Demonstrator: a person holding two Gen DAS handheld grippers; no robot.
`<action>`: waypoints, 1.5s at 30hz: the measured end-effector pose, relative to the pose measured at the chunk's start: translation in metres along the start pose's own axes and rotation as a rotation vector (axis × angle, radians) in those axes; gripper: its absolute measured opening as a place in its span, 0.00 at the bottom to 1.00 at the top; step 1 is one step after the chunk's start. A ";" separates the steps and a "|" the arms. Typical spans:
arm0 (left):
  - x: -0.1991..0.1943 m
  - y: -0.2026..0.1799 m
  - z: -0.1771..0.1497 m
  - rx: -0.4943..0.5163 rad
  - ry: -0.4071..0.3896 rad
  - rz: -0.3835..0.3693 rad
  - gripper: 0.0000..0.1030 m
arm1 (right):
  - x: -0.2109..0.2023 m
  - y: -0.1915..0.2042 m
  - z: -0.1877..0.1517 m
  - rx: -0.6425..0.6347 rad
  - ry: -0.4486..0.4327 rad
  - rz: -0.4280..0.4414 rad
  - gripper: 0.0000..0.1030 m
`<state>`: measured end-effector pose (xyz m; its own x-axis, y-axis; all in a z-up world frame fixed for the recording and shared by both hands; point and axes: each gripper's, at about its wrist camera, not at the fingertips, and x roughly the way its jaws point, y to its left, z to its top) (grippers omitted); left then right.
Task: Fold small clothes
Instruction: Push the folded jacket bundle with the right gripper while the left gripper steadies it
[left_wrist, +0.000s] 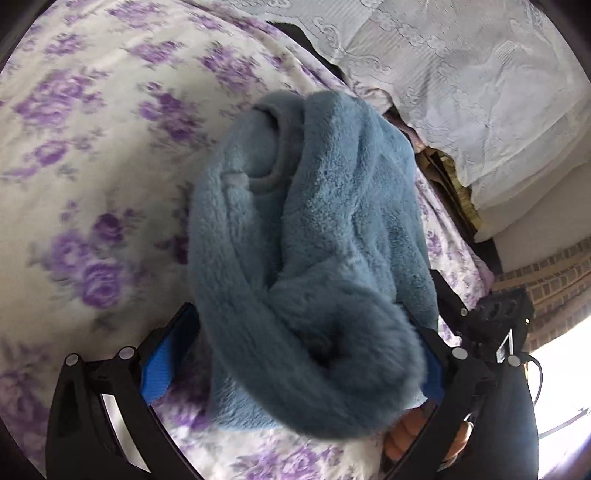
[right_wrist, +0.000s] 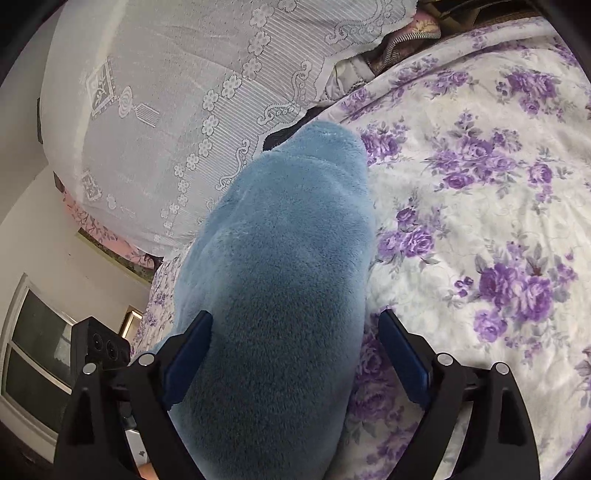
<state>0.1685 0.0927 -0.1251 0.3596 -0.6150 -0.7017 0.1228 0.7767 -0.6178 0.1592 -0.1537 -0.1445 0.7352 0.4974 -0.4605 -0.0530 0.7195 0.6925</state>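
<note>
A fluffy blue fleece garment (left_wrist: 314, 236) hangs bunched in front of my left gripper (left_wrist: 299, 325), above a bed with a purple-flowered sheet (left_wrist: 92, 155). The left jaws stand wide apart, with the fleece draped between and over them; its ribbed collar shows near the top. In the right wrist view the same blue garment (right_wrist: 280, 277) fills the space between my right gripper's (right_wrist: 295, 332) blue pads (right_wrist: 400, 350), which are spread wide. The left pad touches the fleece and the right pad stands clear of it. Where the cloth is held is hidden.
A white lace cover (right_wrist: 192, 96) drapes over bedding at the head of the bed (left_wrist: 461, 74). A dark strip and folded cloths (left_wrist: 443, 173) lie at the bed's edge. The other gripper's body (left_wrist: 502, 314) and a bright window are at the right.
</note>
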 end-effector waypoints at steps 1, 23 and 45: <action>0.001 0.000 0.001 0.003 0.002 -0.006 0.96 | 0.003 0.001 0.001 -0.004 0.003 0.000 0.88; -0.020 -0.065 -0.031 0.299 -0.105 0.127 0.57 | -0.042 0.046 -0.012 -0.269 -0.118 -0.163 0.52; -0.009 -0.163 -0.131 0.568 -0.007 0.061 0.57 | -0.191 0.004 -0.065 -0.216 -0.223 -0.324 0.52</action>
<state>0.0237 -0.0465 -0.0644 0.3875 -0.5670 -0.7268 0.5786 0.7634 -0.2871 -0.0251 -0.2143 -0.0903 0.8634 0.1305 -0.4874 0.0814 0.9173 0.3899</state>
